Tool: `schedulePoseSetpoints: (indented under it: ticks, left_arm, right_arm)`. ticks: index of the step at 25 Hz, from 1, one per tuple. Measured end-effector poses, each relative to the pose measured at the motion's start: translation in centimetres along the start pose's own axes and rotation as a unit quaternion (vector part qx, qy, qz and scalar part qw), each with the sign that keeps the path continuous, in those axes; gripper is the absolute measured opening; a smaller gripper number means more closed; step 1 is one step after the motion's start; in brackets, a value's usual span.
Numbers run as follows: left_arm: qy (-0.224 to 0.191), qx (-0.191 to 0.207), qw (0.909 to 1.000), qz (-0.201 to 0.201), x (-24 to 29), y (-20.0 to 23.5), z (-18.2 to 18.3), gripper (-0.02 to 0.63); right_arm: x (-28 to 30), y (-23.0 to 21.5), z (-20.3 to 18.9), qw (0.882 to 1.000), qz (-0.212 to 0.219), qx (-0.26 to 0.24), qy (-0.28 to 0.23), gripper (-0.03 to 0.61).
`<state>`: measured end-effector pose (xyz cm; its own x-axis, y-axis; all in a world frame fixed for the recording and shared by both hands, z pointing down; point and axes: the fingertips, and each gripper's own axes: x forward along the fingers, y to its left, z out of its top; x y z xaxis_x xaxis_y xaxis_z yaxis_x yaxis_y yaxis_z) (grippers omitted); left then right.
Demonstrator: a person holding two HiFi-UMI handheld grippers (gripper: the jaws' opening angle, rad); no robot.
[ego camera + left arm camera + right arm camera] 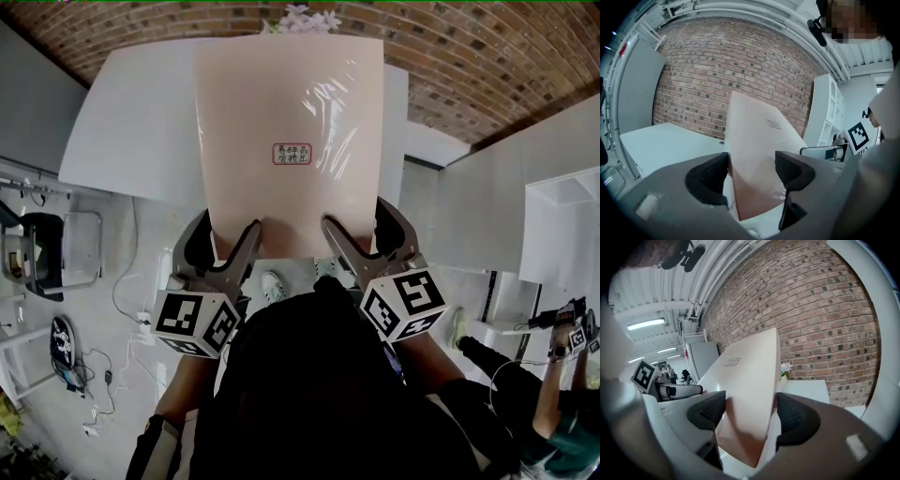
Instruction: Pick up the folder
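A pale pink folder with a small red-framed label stands upright in the air in front of me, above the white table. My left gripper is shut on its lower left corner, and my right gripper is shut on its lower right corner. In the left gripper view the folder runs slantwise between the two dark pads of the left gripper. The right gripper view shows the folder wedged the same way in the right gripper. The folder's bottom edge is hidden behind the jaws.
A vase of pale flowers stands at the table's far edge by the brick wall. White shelving is at the right, with a seated person below it. Cables and gear lie on the floor at the left.
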<state>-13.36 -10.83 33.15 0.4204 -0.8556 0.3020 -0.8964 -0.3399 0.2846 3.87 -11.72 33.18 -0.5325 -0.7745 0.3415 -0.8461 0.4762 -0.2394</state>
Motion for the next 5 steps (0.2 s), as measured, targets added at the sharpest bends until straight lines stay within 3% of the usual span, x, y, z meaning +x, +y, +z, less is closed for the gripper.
schedulePoseSetpoints:
  ticks: [5]
  left_arm:
    - [0.001, -0.002, 1.0, 0.001, -0.09, -0.14, -0.28, 0.319]
  right_arm:
    - [-0.2, -0.05, -0.23, 1.0, -0.001, 0.001, 0.0, 0.345]
